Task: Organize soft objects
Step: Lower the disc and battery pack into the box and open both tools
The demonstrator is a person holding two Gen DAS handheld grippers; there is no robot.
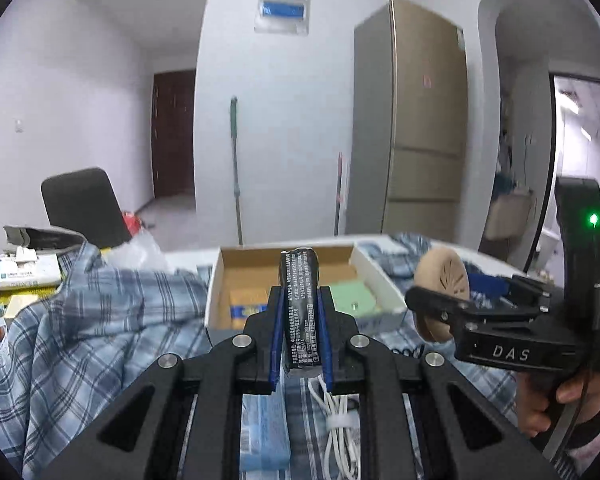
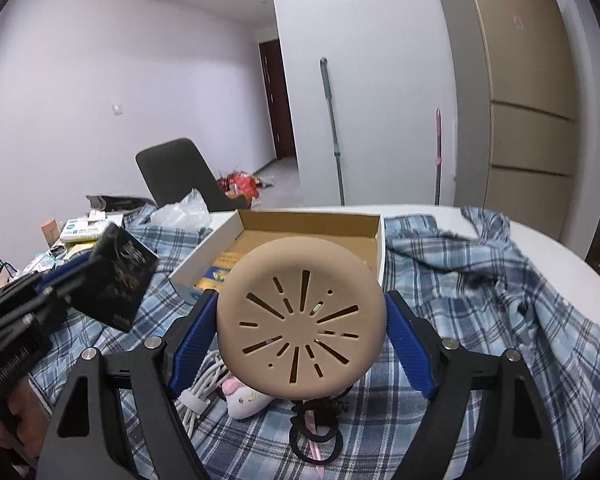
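Note:
My left gripper (image 1: 300, 312) is shut on a black packet (image 1: 301, 312) with white print, held upright above the table just before an open cardboard box (image 1: 380, 276). The packet also shows in the right wrist view (image 2: 118, 276). My right gripper (image 2: 302, 324) is shut on a round tan disc (image 2: 300, 316) with slits, held above the table in front of the same box (image 2: 378, 240); the disc also shows in the left wrist view (image 1: 442, 280). The box holds a yellow-blue item (image 1: 240, 306) and a green pad (image 1: 350, 298).
A blue plaid cloth (image 2: 480, 300) covers the table. On it lie a white cable (image 1: 338, 420), a blue packet (image 1: 264, 432), a small pink-white plush (image 2: 246, 398) and black hair ties (image 2: 314, 432). Clutter (image 1: 16, 276) sits at the left. A dark chair (image 2: 176, 176) stands behind.

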